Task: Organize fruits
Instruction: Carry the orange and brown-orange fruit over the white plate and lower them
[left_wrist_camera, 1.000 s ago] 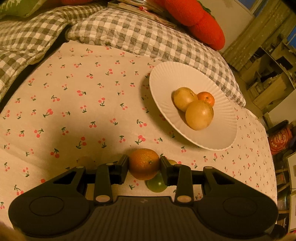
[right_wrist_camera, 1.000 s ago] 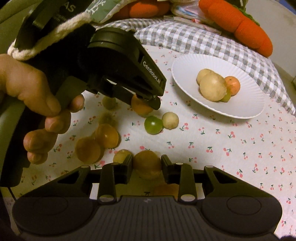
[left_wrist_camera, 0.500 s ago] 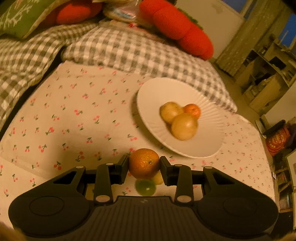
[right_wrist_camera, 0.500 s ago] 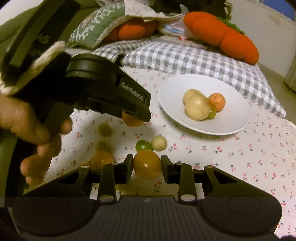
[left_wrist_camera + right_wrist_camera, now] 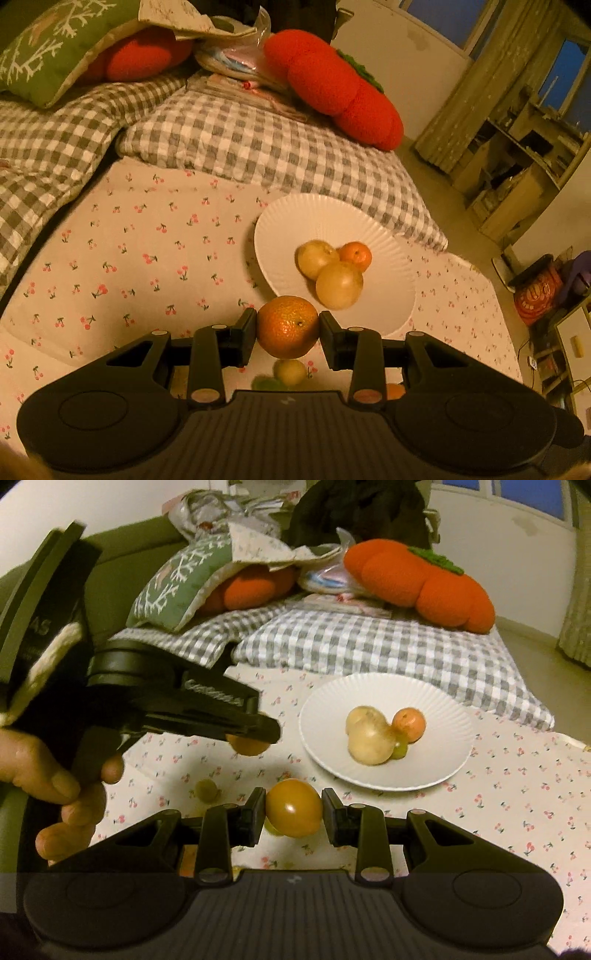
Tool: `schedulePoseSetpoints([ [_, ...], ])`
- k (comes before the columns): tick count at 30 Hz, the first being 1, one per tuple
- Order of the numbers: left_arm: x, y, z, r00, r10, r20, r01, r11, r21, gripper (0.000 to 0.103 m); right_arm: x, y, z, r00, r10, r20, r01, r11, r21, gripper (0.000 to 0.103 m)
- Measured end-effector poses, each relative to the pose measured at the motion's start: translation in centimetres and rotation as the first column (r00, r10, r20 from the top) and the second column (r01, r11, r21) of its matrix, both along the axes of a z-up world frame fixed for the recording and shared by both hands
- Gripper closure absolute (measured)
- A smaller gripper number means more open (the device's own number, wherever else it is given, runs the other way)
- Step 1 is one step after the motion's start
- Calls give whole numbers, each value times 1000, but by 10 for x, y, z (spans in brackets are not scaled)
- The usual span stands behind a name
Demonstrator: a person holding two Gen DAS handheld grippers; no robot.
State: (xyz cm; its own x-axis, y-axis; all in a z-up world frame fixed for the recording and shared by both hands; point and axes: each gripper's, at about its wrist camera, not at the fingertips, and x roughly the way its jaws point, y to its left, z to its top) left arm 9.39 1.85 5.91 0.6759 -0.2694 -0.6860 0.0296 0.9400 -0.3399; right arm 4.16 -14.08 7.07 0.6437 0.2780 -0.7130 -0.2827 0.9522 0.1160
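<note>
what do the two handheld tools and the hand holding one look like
Both tools are matte black plastic. The right tool has a ribbed body, two round side lobes, and fingers with small round pale rivets. The left tool matches; seen side-on it bears pale raised lettering, too blurred to read. The left hand is bare, with a cream knitted cuff above it.

Both grippers are matte black plastic: the right gripper [image 5: 293, 812] has ribbed housing and round pale pivot pins; the left gripper [image 5: 287, 334] bears pale lettering, partly blurred.
</note>
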Motion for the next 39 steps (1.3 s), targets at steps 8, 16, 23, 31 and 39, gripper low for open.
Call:
schedulePoseSetpoints([
  [8, 3, -4, 6, 1000, -4, 11, 5, 999, -38, 77, 9, -15, 9, 999, -49, 20, 48, 998, 38, 74],
  [16, 16, 3, 7, 1000, 7, 4, -6, 993, -118, 77, 17, -42, 16, 991, -132, 30, 129, 988, 81, 74],
  [23, 28, -4, 6, 1000, 1, 11, 0, 993, -122, 77, 30, -59, 15, 983, -181, 29, 178, 980, 84, 74],
  [31, 45, -17, -14, 997, -70, 31, 72, 993, -90, 77, 50, -67, -9, 976, -215, -30, 217, 972, 88, 74],
  [39, 55, -23, -26, 993, -105, 47, 107, 993, -49, 77, 65, -59, -21, 981, -192, -33, 194, 979, 57, 74],
])
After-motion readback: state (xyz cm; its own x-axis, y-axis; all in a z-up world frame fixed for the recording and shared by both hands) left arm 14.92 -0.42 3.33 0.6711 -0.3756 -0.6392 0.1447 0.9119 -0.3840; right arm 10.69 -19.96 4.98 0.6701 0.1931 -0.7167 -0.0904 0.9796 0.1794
